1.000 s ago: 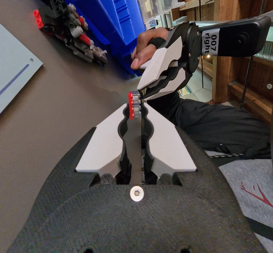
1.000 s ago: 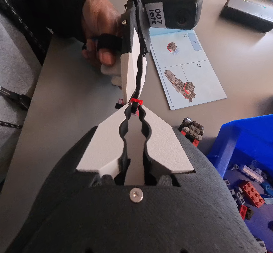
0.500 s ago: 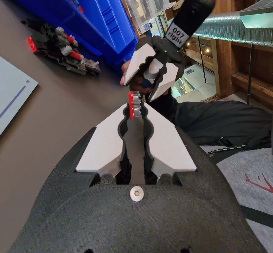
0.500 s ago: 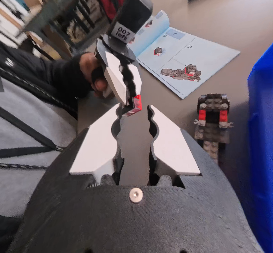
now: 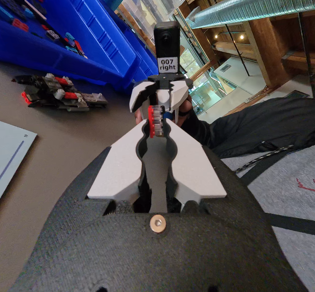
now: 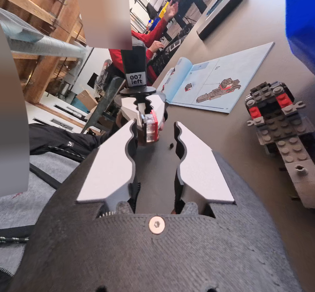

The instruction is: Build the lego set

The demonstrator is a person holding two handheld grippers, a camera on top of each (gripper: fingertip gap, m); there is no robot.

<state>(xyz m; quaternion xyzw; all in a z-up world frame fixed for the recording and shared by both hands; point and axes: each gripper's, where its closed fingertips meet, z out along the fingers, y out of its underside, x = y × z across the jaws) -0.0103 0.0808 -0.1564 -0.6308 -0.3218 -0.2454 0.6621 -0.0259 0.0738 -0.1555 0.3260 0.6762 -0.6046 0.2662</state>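
Note:
My left gripper is shut on a small red and clear lego piece and holds it above the grey table. My right gripper is open and empty, facing the left one, with the piece just beyond its left fingertip. The right gripper also shows in the left wrist view, close behind the piece. The left gripper shows in the right wrist view. The part-built grey, black and red lego model lies on the table to the right; it also shows in the left wrist view.
An open instruction booklet lies beyond the model. Blue bins with loose bricks stand behind the model. A tiny black bit lies on the table. A dark box lies far back. A person in red sits beyond. Less than 4 cm separates the two grippers' tips.
My right gripper has opened, let go of the piece and drawn back. Both grippers have turned so they face each other. The left gripper keeps the piece.

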